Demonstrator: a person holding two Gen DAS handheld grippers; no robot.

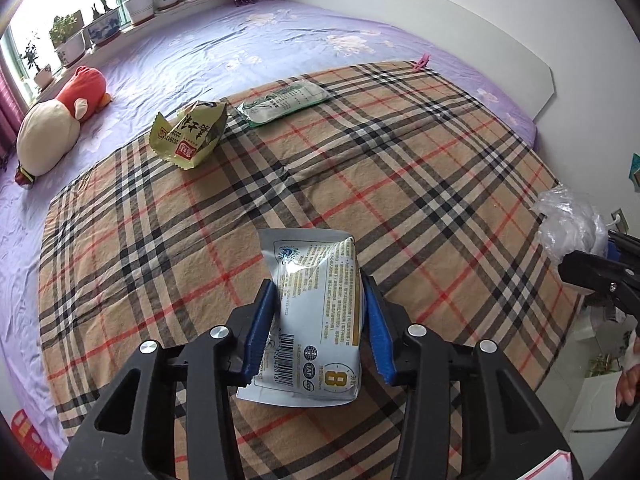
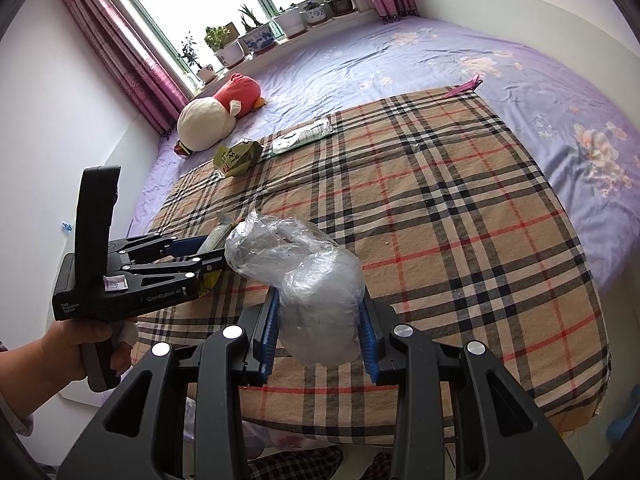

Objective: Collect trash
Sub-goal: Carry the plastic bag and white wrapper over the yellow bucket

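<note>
1. In the left wrist view we see the left claw [image 1: 318, 320] closed on a silver-white snack wrapper [image 1: 316, 312]; both blue pads [image 1: 378, 332] press its sides, and the wrapper's printed back faces the camera above the plaid blanket [image 1: 400, 184].
2. In the right wrist view we see the right claw [image 2: 318, 332] gripping a bunched clear plastic bag [image 2: 316, 300], its pads squeezing the lower bulge while the crinkled top leans toward the left claw [image 2: 208, 254].
3. Only the right view shows the hand [image 2: 80, 340] around the left claw's handle; from there the held wrapper is mostly hidden, just a folded edge showing at the fingertips beside the bag.
4. Only the left view shows the wrapper's print; there the right claw [image 1: 592, 268] appears only at the frame's right edge with the plastic bag [image 1: 568, 224].
5. Two more pieces lie at the blanket's far edge: a green-yellow wrapper [image 1: 188, 136], crumpled and overlapping the purple sheet [image 1: 280, 36], and a flat green-white packet [image 1: 284, 102] just beside it; both views show them well apart from the claws.
6. The blanket's middle and right side lie bare; a plush toy [image 1: 56, 128] rests on the sheet near the window, and a pink clip [image 1: 420, 62] sits at the blanket's far corner.
</note>
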